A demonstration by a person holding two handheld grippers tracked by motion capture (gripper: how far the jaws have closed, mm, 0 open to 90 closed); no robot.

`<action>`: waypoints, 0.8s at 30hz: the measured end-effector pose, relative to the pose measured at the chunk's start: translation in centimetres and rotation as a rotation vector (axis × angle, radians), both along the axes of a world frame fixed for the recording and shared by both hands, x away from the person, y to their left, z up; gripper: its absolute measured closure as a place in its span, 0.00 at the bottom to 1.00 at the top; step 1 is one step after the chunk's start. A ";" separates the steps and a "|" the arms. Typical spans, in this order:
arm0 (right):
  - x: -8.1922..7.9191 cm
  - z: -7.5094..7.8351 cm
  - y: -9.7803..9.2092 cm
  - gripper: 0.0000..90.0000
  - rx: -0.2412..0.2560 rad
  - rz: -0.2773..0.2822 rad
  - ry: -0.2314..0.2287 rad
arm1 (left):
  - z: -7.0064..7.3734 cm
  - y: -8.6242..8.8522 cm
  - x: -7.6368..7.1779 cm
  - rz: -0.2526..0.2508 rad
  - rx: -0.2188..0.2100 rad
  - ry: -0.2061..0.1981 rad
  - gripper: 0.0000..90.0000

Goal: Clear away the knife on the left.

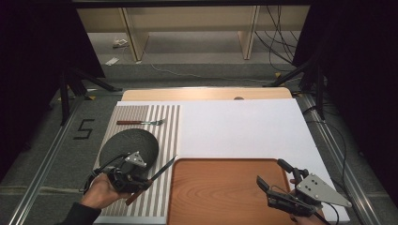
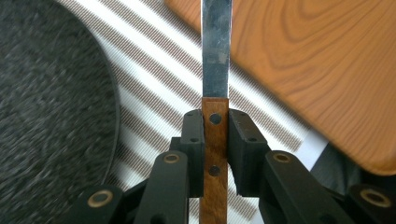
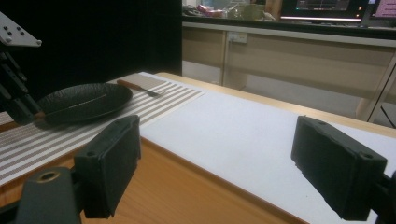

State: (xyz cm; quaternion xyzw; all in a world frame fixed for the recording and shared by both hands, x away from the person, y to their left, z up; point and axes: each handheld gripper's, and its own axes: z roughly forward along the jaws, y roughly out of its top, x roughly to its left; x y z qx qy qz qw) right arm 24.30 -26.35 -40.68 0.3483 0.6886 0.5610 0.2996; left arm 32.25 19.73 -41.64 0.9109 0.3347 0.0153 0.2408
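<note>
High view: left gripper point(image 1: 141, 180) over striped mat point(image 1: 166, 136), beside dark plate point(image 1: 129, 146).
Left gripper: jaws clamped on knife point(image 2: 215, 93) handle; blade points toward wooden tray point(image 1: 225, 192).
Right gripper point(image 1: 274, 180): jaws wide apart, holding nothing, above tray.
Fork point(image 1: 141, 122): on mat, beyond plate.

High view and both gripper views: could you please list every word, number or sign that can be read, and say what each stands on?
"5": marked in black on the grey floor left of the table, seen in the high view.
Monitor screens at the top of the right gripper view: some display, too small and blurred to read.
Nothing else legible.
</note>
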 end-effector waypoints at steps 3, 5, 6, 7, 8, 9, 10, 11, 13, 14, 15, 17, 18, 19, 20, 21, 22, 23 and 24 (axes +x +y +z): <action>0.0 0.0 0.0 0.19 0.000 0.000 0.000 | 0.2 -0.4 -0.1 0.002 -0.019 -0.002 0.86; 0.0 0.0 0.0 0.19 0.000 -0.001 0.000 | 0.5 -0.9 -0.2 -0.010 -0.041 -0.005 0.86; 0.0 0.0 0.0 0.19 0.000 -0.001 0.000 | 0.6 -1.5 -0.4 -0.008 -0.059 -0.014 0.86; 0.0 0.0 0.0 0.19 0.000 -0.001 0.000 | 0.6 -1.5 -0.4 -0.008 -0.059 -0.014 0.86; 0.0 0.0 0.0 0.19 -0.001 -0.002 0.001 | 0.8 -1.9 -0.5 -0.023 -0.063 -0.029 0.86; 0.0 0.0 0.0 0.19 0.000 -0.002 0.000 | 0.8 -1.9 -0.5 -0.023 -0.063 -0.029 0.86; 0.0 0.0 0.0 0.19 0.000 -0.002 0.000 | 0.9 -2.0 -0.6 -0.016 -0.071 -0.034 0.86; 0.0 0.0 0.0 0.19 0.000 -0.002 0.000 | 0.9 -2.1 -0.6 -0.018 -0.076 -0.034 0.86; 0.0 0.0 0.0 0.19 -0.001 -0.002 0.002 | 1.0 -2.4 -0.7 -0.023 -0.091 -0.032 0.86; 0.0 0.0 0.0 0.19 -0.001 -0.002 0.002 | 1.1 -2.7 -0.8 -0.025 -0.097 -0.032 0.86; 0.0 0.0 0.0 0.19 0.000 -0.001 0.000 | 1.1 -2.7 -0.8 -0.025 -0.097 -0.032 0.86; 0.0 0.0 0.0 0.19 0.000 -0.002 0.000 | 1.1 -3.2 -0.9 -0.029 -0.096 -0.029 0.86; 0.0 0.0 0.0 0.19 -0.002 -0.003 0.000 | 1.0 -3.7 -0.9 -0.034 -0.096 -0.021 0.86; 0.0 0.0 0.0 0.19 -0.002 -0.003 0.000 | 1.0 -3.7 -0.9 -0.034 -0.096 -0.021 0.86; 0.0 0.0 0.0 0.19 -0.001 -0.004 0.002 | 0.9 -4.3 -0.9 -0.034 -0.096 -0.016 0.86; 0.0 0.0 0.0 0.19 -0.001 -0.004 0.002 | 0.9 -4.3 -0.9 -0.034 -0.096 -0.016 0.86; 0.0 0.0 0.0 0.19 -0.001 -0.004 0.002 | 0.8 -5.0 -0.9 -0.035 -0.095 -0.004 0.86; 0.0 0.0 0.0 0.19 -0.001 -0.003 0.002 | 0.8 -5.0 -0.9 -0.035 -0.095 -0.004 0.86; 0.0 0.0 0.0 0.19 0.000 -0.003 0.002 | 0.8 -5.5 -0.9 -0.043 -0.099 0.002 0.86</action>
